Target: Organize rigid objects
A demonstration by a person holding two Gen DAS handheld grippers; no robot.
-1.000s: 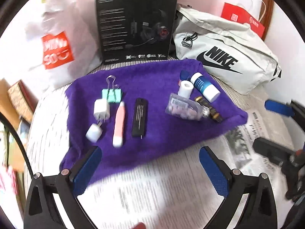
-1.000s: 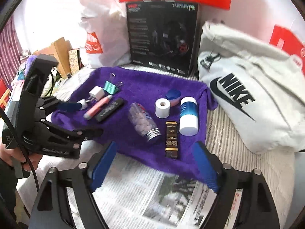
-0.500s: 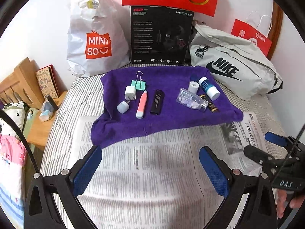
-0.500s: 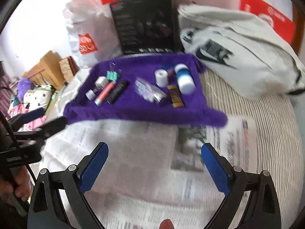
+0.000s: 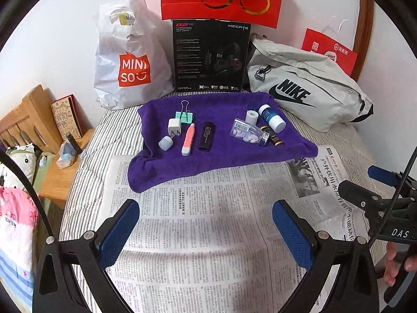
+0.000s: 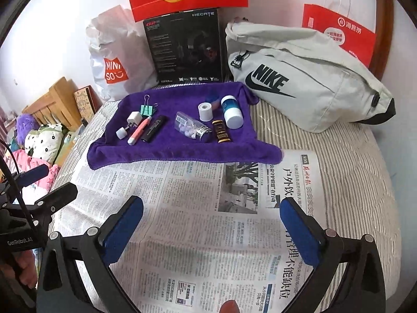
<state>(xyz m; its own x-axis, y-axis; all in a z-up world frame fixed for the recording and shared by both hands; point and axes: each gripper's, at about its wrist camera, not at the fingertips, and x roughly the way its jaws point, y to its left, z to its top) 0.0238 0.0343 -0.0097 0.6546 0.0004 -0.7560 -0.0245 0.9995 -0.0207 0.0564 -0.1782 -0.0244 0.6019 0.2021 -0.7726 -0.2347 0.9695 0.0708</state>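
Note:
A purple towel (image 5: 224,156) (image 6: 169,151) lies on the bed with small objects on it. On its left lie a green binder clip (image 5: 185,114), a white charger (image 5: 174,127), a small white cap (image 5: 165,143), a pink pen-shaped item (image 5: 188,139) and a black lighter-shaped item (image 5: 207,135). On its right lie a clear pill bottle (image 5: 247,133), a white tape roll (image 5: 252,116), a blue-and-white bottle (image 5: 272,118) and a small dark bottle (image 5: 272,137). My left gripper (image 5: 206,232) and right gripper (image 6: 211,230) are open and empty, held over the newspaper (image 5: 208,221), well short of the towel.
A white Miniso bag (image 5: 130,60), a black headset box (image 5: 209,57) and a grey Nike bag (image 5: 307,91) stand behind the towel by the wall. A wooden bedside stand (image 5: 60,177) with small items is at the left. Striped bedding shows around the newspaper.
Both grippers have pulled back and up from the towel, so the objects look smaller and farther. Both stay open. The objects on the towel have not moved.

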